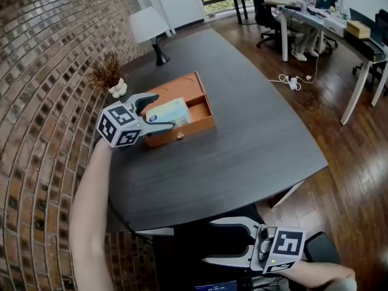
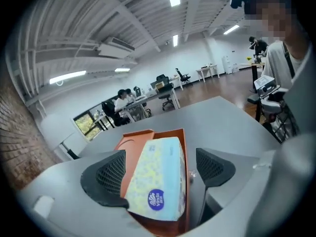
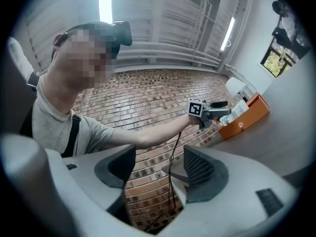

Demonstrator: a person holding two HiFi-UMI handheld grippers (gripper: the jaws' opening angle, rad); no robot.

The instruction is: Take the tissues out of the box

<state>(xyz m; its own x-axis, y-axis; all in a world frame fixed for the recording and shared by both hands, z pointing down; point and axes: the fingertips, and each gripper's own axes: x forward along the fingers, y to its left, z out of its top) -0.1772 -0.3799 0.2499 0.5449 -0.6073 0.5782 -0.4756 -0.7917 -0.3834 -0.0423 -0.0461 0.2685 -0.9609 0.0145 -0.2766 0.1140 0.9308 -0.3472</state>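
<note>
An orange open box (image 1: 198,107) sits on the dark table (image 1: 242,144), toward its left side. A pale blue and yellow tissue pack (image 1: 170,110) lies in it, tilted. My left gripper (image 1: 162,113) straddles the pack, jaws spread wide. In the left gripper view the pack (image 2: 158,174) fills the gap of the left gripper (image 2: 160,169); the left pad touches its edge, while the right pad stands apart, with the box wall (image 2: 136,136) showing behind. My right gripper (image 1: 233,244) hangs open and empty below the table's near edge, its jaws (image 3: 158,169) facing the brick wall.
A white lamp (image 1: 148,26) and a dried plant ornament (image 1: 109,76) stand behind the box near the brick wall (image 1: 36,102). People sit at desks (image 1: 297,2) at the back right. A power strip (image 1: 292,82) lies on the wooden floor.
</note>
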